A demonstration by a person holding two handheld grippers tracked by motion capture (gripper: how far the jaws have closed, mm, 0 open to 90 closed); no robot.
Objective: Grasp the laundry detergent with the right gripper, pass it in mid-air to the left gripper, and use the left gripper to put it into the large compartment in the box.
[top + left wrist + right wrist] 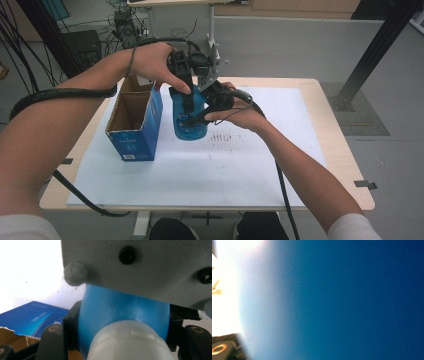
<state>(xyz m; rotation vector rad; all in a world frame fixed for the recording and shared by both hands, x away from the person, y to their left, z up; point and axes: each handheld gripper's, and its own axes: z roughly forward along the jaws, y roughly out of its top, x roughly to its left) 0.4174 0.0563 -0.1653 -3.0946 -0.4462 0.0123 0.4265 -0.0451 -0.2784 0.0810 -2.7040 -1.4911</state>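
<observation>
Left gripper [186, 102]: pointed down from above, jaws clamped tight. Right gripper [197, 119]: brought in level from the right, jaws clamped tight. Both forearms extended, converging mid-table

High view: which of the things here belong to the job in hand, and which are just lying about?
In the job:
- blue bottle, white cap toward the left gripper's camera
- left gripper, shut on the bottle
- right gripper, shut on the bottle lower down
- open blue carton beside the bottle

Lying about:
- white sheet covering the table
- cables and gear on the floor beyond
</observation>
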